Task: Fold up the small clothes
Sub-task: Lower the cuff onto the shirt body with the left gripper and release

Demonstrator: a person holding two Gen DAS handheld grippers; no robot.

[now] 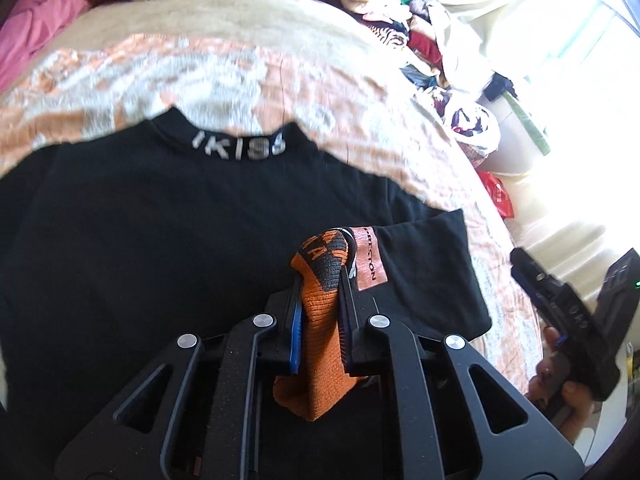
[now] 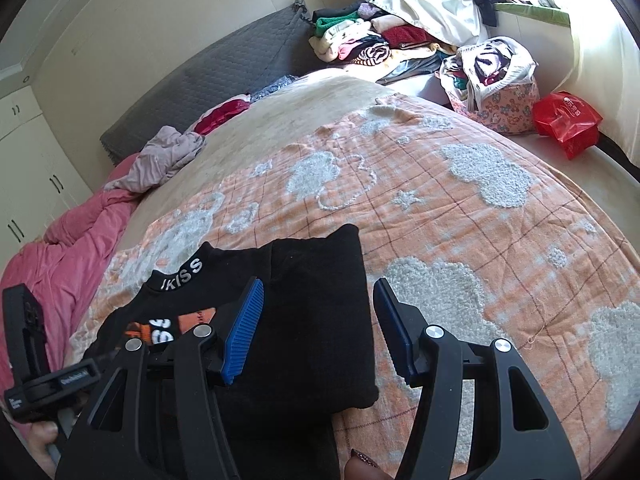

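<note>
Item: black IKISS shirt [image 1: 160,240] on quilt [image 2: 460,220], partly folded. My left gripper [image 1: 320,304] clamps its orange-printed fabric [image 1: 320,320]; right gripper [image 2: 320,328] gapes empty. Remaining folds pending.

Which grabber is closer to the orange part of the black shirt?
Left. The left gripper is shut on the orange patch of the black shirt. The right gripper hangs open over the folded black sleeve, touching nothing.

Black shirt [image 2: 320,320] matt knit cloth; blanket [image 2: 440,208] tufted, fuzzy; red bag [image 2: 568,120] glossy plastic
</note>
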